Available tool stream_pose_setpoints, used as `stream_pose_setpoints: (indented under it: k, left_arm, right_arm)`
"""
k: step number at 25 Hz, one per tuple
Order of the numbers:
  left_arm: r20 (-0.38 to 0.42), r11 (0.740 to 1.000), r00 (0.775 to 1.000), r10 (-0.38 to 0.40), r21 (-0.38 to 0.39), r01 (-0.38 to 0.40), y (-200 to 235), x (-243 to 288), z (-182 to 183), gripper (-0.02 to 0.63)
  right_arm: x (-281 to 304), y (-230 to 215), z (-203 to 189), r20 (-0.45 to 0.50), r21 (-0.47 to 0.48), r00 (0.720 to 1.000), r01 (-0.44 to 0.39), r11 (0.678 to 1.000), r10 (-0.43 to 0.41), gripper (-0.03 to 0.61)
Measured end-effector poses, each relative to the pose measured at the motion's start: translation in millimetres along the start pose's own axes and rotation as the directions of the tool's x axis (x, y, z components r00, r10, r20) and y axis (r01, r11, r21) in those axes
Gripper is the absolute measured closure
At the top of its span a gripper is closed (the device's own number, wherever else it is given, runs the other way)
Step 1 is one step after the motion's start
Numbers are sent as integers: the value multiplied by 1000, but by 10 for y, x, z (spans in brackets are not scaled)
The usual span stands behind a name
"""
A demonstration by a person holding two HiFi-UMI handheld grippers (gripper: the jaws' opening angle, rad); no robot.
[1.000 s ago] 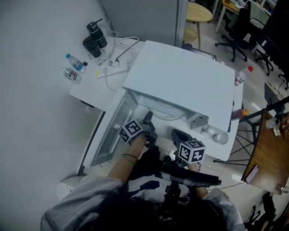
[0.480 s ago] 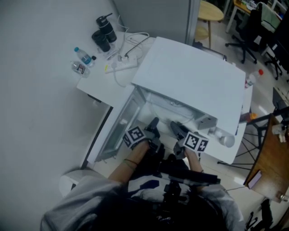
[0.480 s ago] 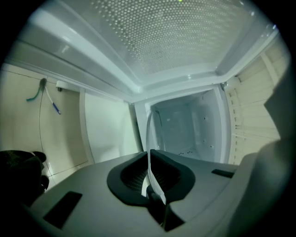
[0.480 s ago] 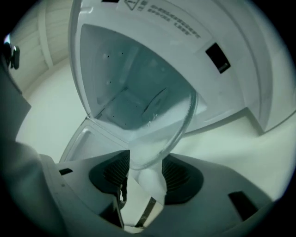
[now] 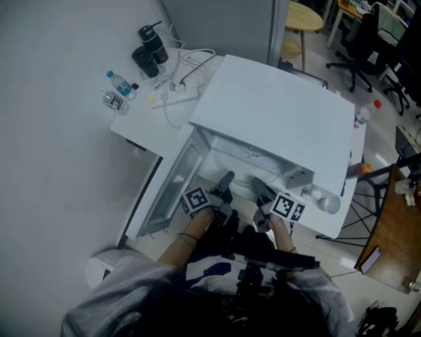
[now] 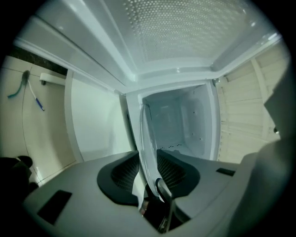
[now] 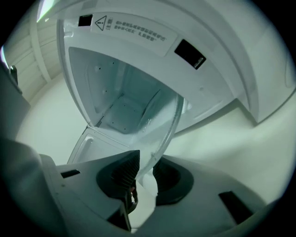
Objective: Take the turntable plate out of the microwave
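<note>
Plate (image 7: 162, 139) sits in the microwave (image 5: 276, 112) mouth, lower centre of head view. Right fingers (image 7: 119, 175) just closed in, clamped on its rim. Left fingers (image 6: 118, 173) just opening, rim between them, unpinched.

The microwave (image 5: 276, 125) is white all over. What seems to be its door (image 6: 185, 32) carries a fine grid of pale dots. The plate (image 7: 164, 129) is clear glass with a faint blue tint. The table (image 5: 141, 125) is white, like the power strip (image 5: 176, 94). Two flasks (image 5: 152, 43) are black. A bottle (image 5: 120, 82) is clear with a blue cap. The stool (image 5: 304, 16) is pale wood, and the sleeve (image 5: 125, 289) is grey.
</note>
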State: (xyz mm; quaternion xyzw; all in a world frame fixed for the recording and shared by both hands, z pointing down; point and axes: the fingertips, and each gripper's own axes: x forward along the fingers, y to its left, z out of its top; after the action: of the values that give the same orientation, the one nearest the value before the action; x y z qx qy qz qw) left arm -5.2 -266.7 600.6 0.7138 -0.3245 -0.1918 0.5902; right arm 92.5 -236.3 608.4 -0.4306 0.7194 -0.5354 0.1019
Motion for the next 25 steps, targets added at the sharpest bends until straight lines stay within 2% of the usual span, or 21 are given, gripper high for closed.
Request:
stream_pose_setpoints:
  k: [3, 5, 8, 11, 13, 15, 16, 18, 25]
  left_arm:
    - [-55, 996, 998, 17, 85, -13, 35, 80, -49, 464]
    - [-105, 994, 994, -13, 103, 24, 9, 181, -111, 454]
    - [-84, 992, 989, -119, 22, 121, -107, 352, -64, 453]
    - [-53, 986, 985, -164, -44, 162, -120, 486, 31, 454]
    - [-75, 975, 974, -214, -72, 209, -152, 521, 17, 456]
    - [-52, 960, 965, -257, -129, 249, -189, 499, 19, 468]
    - [-32, 956, 966, -257, -155, 249, -186, 480, 25, 501]
    - [5, 954, 969, -246, -175, 243, -177, 435, 24, 520]
    - [83, 962, 976, -199, -174, 211, -207, 220, -101, 525]
  right_arm:
    - [-40, 36, -34, -7, -22, 1000, -7, 1000, 7, 503]
    - [-61, 72, -30, -14, -34, 1000, -6, 999, 5, 502]
    - [-97, 110, -71, -28, -36, 999, -17, 999, 16, 502]
    - [-135, 115, -164, -52, -41, 998, -25, 999, 23, 500]
    - [-144, 106, -212, -65, -47, 998, -22, 999, 19, 498]
    - [-168, 87, -231, -76, -60, 997, -4, 998, -1, 495]
    - [-186, 79, -235, -83, -71, 996, 7, 997, -13, 495]
    - [-204, 100, -247, -96, -98, 995, -1, 995, -8, 492]
    - [-348, 141, -360, -143, -136, 989, -65, 989, 45, 480]
